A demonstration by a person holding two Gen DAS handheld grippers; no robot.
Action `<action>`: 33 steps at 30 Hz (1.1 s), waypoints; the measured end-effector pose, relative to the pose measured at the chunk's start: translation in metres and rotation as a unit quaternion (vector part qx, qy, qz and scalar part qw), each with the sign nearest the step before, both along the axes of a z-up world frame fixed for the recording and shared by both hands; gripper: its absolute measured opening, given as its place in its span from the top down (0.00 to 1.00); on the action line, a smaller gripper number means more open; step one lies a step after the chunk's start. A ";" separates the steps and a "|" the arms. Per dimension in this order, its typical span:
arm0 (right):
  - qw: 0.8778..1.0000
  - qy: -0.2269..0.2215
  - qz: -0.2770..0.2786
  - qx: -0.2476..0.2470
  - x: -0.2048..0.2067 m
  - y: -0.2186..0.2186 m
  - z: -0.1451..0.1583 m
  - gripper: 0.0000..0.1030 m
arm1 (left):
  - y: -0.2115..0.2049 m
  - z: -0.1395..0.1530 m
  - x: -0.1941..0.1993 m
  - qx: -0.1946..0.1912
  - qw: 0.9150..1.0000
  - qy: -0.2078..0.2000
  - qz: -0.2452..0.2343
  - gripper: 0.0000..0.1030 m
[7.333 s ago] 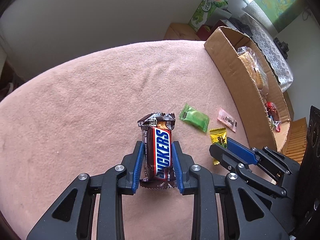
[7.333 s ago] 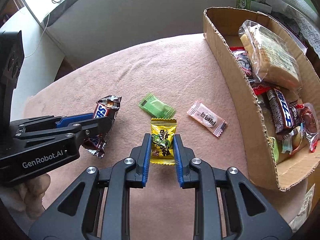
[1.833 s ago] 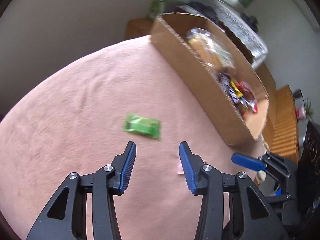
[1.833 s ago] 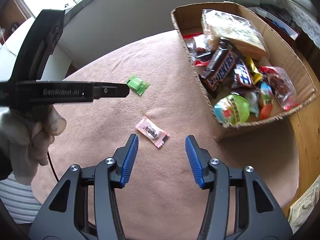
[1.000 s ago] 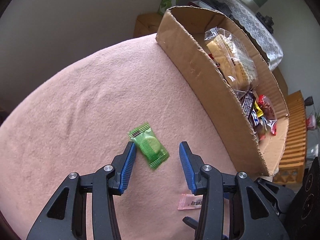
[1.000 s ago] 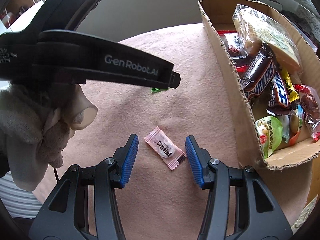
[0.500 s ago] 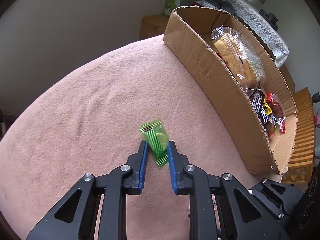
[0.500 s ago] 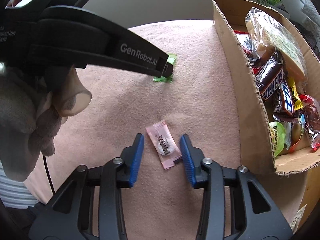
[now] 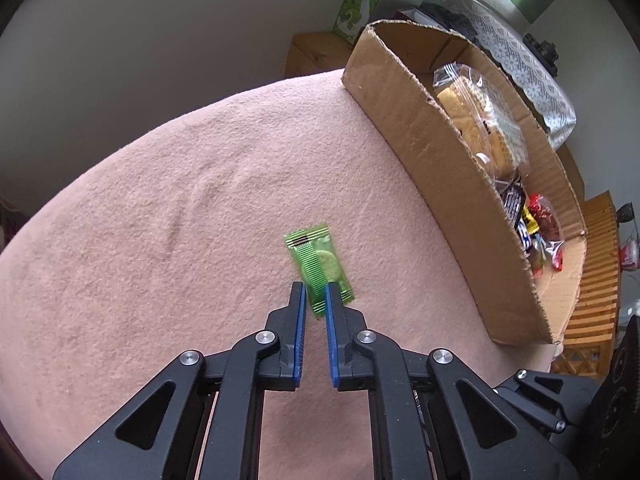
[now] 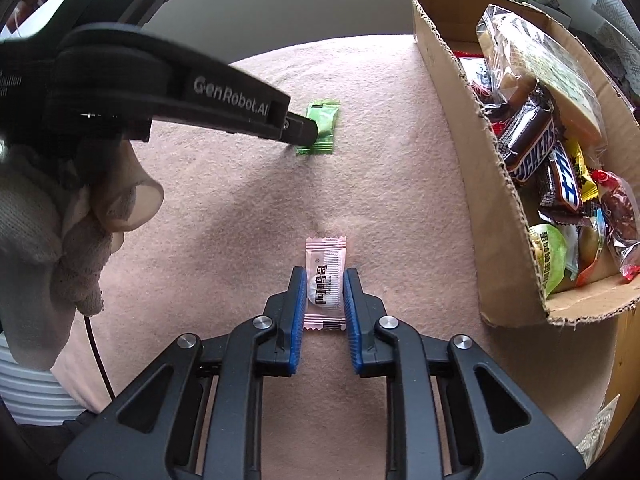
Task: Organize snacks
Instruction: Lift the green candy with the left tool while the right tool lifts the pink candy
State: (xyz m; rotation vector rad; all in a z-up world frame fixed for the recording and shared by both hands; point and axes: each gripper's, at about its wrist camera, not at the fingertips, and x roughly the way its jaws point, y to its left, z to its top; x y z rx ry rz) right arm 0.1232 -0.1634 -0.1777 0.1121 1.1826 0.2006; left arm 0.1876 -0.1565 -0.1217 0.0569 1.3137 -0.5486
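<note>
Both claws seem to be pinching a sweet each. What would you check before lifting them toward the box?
1. Left gripper shut on the green candy: ok, though it pinches only the near end.
2. Right gripper gripping the pink candy: not ok yet, jaws closing, candy between them.
3. Pink blanket not caught in either grip: cannot tell.
4. Cardboard box has room: ok, space shows near its far end.
5. Path to the box clear: ok.
</note>
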 end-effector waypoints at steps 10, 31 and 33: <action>1.000 -0.003 -0.009 -0.004 -0.012 -0.010 0.008 0.82 | -0.011 -0.002 0.011 0.009 1.000 -0.003 0.014 0.78; 1.000 -0.016 -0.023 0.009 -0.026 -0.022 0.026 0.82 | 0.012 0.004 0.005 0.016 0.999 -0.022 0.020 0.90; 1.000 -0.013 -0.025 0.008 -0.026 -0.024 0.026 0.82 | 0.015 0.005 0.005 0.007 1.000 -0.019 0.020 0.91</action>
